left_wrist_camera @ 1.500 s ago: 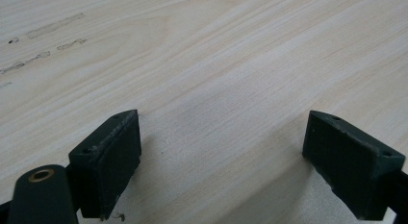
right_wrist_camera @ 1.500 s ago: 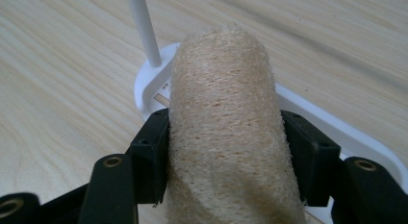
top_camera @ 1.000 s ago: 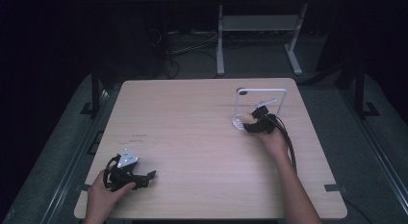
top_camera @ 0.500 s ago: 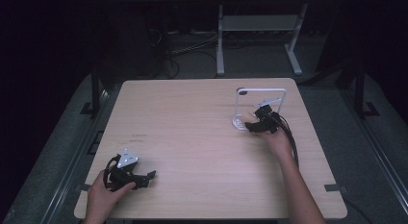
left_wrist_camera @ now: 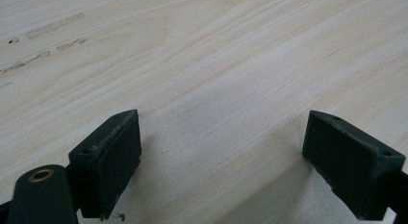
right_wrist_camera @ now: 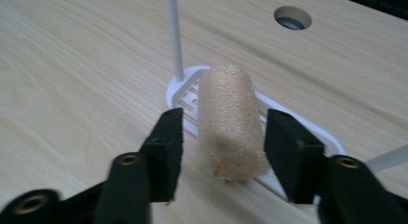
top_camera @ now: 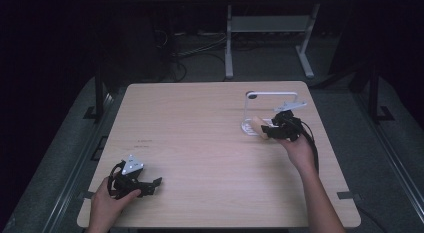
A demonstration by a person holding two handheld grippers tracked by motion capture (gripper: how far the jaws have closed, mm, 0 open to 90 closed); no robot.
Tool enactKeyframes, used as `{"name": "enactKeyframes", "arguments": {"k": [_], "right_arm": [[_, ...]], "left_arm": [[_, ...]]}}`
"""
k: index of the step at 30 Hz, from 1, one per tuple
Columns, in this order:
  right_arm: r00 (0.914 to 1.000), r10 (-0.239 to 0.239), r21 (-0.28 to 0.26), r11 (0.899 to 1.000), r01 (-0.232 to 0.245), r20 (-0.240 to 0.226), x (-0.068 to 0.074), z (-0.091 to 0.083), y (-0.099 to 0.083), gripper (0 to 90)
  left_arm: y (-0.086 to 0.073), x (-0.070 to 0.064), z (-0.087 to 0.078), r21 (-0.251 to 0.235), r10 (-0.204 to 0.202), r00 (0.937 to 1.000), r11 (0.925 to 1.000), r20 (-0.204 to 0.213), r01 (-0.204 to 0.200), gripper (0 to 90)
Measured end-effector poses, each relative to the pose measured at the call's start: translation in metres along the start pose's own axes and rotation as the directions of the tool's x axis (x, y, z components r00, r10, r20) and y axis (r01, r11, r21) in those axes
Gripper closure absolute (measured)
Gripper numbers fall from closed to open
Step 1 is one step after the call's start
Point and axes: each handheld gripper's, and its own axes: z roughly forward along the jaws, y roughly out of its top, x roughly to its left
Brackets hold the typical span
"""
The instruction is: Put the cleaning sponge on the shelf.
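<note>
The white stand (top_camera: 272, 110) is rising as the lone obstacle on the counter (top_camera: 200, 128), its thin post and top arm blocking passage there. Left of the stand, bare wood is lying open for any tool.

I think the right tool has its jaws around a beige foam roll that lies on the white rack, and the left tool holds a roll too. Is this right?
Not quite. The left tool holds nothing: the left gripper view shows its jaws wide apart over the bare table. The rest stands: the right tool has its jaws around the beige foam roll on the white rack.
</note>
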Motion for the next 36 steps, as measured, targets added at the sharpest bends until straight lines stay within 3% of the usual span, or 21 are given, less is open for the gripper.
{"name": "enactKeyframes", "arguments": {"k": [5,9,12,18,27,36], "right_arm": [[0.9995,-0.010,-0.025,1.000,0.009,-0.031,0.008,-0.009,-0.004,73.3],[0.9973,-0.014,-0.002,1.000,0.014,-0.071,0.012,-0.006,-0.007,88.8],[0.9941,-0.009,0.030,0.999,0.012,-0.109,0.014,0.001,-0.011,89.7],[0.9923,-0.003,0.078,0.997,0.013,-0.124,0.016,0.018,-0.021,89.7],[0.9943,0.021,0.101,0.995,-0.011,-0.104,0.009,0.035,-0.030,89.6],[0.9967,0.050,0.100,0.994,-0.043,-0.064,-0.002,0.034,-0.035,89.6]], "left_arm": [[0.000,0.000,0.000,0.000,0.000,1.0000,1.0000,0.000,0.000,12.8],[0.000,0.000,0.000,0.000,0.000,1.0000,1.0000,0.000,0.000,12.8],[0.000,0.000,0.000,0.000,0.000,1.0000,1.0000,0.000,0.000,12.8],[0.000,0.000,0.000,0.000,0.000,1.0000,1.0000,-0.001,0.000,12.8],[0.000,0.000,0.000,0.000,0.003,1.0000,1.0000,-0.001,-0.003,12.8],[0.000,0.000,0.000,0.000,0.003,1.0000,1.0000,-0.001,-0.003,12.8]]}}
